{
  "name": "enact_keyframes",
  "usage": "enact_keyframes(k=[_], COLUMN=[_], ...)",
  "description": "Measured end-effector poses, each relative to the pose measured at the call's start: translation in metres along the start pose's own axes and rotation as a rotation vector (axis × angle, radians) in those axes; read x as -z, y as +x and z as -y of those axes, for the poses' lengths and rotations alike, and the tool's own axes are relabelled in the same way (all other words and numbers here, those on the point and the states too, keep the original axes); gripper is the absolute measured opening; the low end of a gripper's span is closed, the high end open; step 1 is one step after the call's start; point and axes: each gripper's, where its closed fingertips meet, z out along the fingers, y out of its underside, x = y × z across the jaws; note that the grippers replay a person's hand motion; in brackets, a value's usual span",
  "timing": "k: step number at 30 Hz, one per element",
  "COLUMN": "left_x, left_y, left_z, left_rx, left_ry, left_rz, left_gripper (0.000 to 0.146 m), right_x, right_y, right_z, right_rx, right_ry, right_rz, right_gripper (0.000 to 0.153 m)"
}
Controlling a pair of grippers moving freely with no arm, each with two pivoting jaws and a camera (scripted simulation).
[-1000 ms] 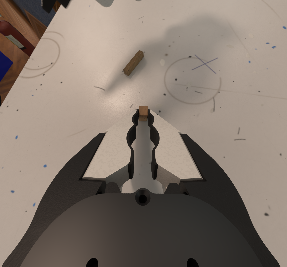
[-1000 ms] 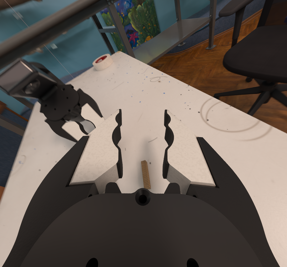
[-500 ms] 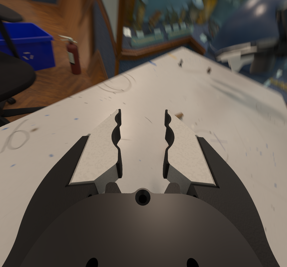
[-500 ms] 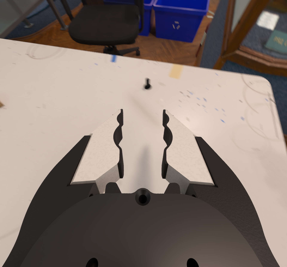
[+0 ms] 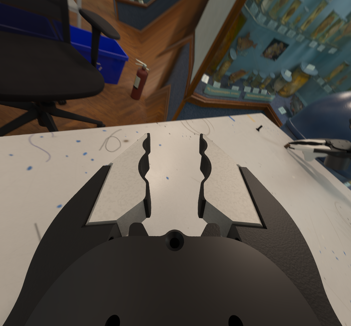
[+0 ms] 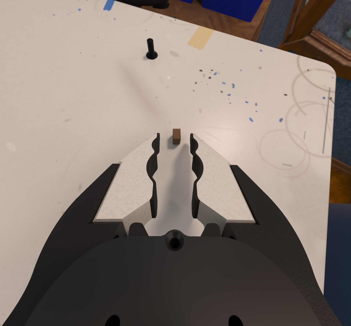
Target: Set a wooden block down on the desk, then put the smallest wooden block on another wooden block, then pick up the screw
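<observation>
In the right wrist view, my right gripper (image 6: 174,135) is open, with its jaws partly narrowed. A small dark brown wooden block (image 6: 176,136) stands on the white desk (image 6: 76,108) between the fingertips, with a gap on each side. A black screw (image 6: 151,50) stands on its head farther ahead, slightly left. In the left wrist view, my left gripper (image 5: 174,136) is open and empty, low over the desk (image 5: 57,174). The screw (image 5: 258,127) and the right gripper (image 5: 290,144), with the small block (image 5: 286,146) at its tip, show at the far right. No other wooden block is in view.
A black office chair (image 5: 47,60), blue bins (image 5: 110,56) and a red fire extinguisher (image 5: 139,81) stand on the floor beyond the desk's far edge. The desk's rounded corner (image 6: 330,70) is close on the right. Beige tape (image 6: 200,37) and blue tape (image 6: 108,4) are stuck on the desk.
Both views have swung round. My left gripper has let go of a small light block and opened. My right gripper has moved toward the screw, narrowed its jaws, and now brackets the small dark block.
</observation>
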Motion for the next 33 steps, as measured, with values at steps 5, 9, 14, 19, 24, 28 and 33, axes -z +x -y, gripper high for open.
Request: enact_keyframes(k=[5,9,14,19,24,28,33], left_x=[-0.008,-0.006,-0.001,0.002,0.000,-0.002,-0.002], left_y=[-0.002,0.000,-0.005,-0.010,-0.012,-0.008,-0.006], left_z=[-0.014,-0.009,0.001,0.006,-0.004,-0.012,-0.015], left_rx=[-0.050,-0.127,-0.143,-0.156,-0.242,-0.337,-0.411], left_ry=[-0.094,-0.071,-0.020,0.017,-0.042,-0.078,-0.091], left_rz=[0.047,0.077,0.120,0.154,0.201,0.226,0.259], left_gripper=[0.041,0.037,0.036,0.036,0.036,0.036,0.036], right_x=[-0.010,-0.009,-0.004,-0.015,-0.040,-0.066,-0.088], right_y=[0.000,-0.010,-0.096,-0.239,-0.321,-0.334,-0.348], right_z=[-0.003,0.003,0.049,0.083,0.093,0.097,0.095], right_rx=[0.035,0.024,0.174,0.300,0.401,0.458,0.496], right_ry=[-0.039,-0.060,0.037,0.098,0.080,0.004,-0.076], right_rz=[0.006,0.058,0.250,0.547,0.673,0.643,0.670], right_gripper=[0.020,0.007,0.007,0.007,0.007,0.007,0.007])
